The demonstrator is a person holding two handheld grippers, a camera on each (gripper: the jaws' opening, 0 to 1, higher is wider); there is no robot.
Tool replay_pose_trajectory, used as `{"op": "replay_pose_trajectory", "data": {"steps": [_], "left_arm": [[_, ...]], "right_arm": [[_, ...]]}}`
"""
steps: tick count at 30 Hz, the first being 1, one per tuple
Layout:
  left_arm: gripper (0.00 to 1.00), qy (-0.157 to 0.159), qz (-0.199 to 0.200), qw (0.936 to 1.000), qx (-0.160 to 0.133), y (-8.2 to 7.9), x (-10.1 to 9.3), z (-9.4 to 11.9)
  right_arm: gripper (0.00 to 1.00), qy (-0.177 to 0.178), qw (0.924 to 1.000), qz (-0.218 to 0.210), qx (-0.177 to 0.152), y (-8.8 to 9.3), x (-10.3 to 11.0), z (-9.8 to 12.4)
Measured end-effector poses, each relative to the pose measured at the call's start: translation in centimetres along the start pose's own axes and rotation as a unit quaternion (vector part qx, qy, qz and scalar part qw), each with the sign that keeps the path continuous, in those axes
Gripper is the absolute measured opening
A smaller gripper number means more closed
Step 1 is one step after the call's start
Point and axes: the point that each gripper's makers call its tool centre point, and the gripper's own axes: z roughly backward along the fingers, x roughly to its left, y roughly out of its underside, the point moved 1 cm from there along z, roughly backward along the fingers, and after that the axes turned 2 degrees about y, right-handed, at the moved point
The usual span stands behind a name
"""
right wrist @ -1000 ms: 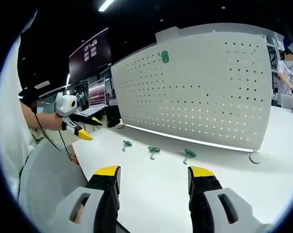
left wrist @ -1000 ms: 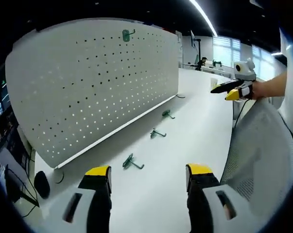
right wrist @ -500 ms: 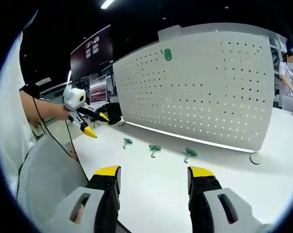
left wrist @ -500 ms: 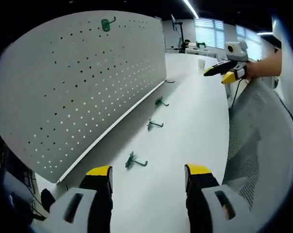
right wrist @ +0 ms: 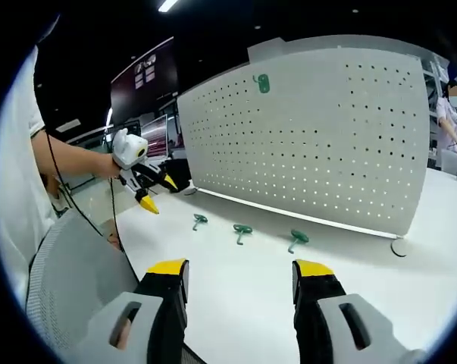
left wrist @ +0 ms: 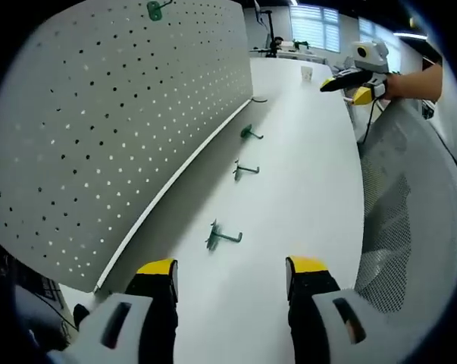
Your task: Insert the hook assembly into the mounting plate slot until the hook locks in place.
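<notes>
Both the left claw and right claw hover spread and empty above the white counter, where three green hooks lie beside the pegboard; each looks light, stiff and thin, best pinched across its shank.

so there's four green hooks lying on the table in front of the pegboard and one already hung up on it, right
Not quite: three green hooks lie on the table, not four. The right gripper view shows them in a row: left hook, middle hook, right hook. One hung hook is indeed already high on the pegboard.
</notes>
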Motion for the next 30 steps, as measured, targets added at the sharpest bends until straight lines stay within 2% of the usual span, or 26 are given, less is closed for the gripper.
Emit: {"op": "replay_pose_trajectory", "data": {"steps": [10,15,30], "left_arm": [[0.60,0.031,-0.027,0.9990,0.016,-0.5,-0.3,-1.2],[0.60,0.043,-0.050,0.9970,0.038,0.0,-0.3,-1.9],[0.59,0.070,-0.081,0.9916,0.072,0.0,0.5,-3.8]], "right_arm": [[0.53,0.002,1.0000,-0.004,-0.004,-0.1,-0.1,0.1],[0.53,0.003,1.0000,-0.004,-0.005,-0.1,-0.1,0.1],[0.53,0.006,0.9999,0.012,0.006,0.2,-0.1,0.0]]}}
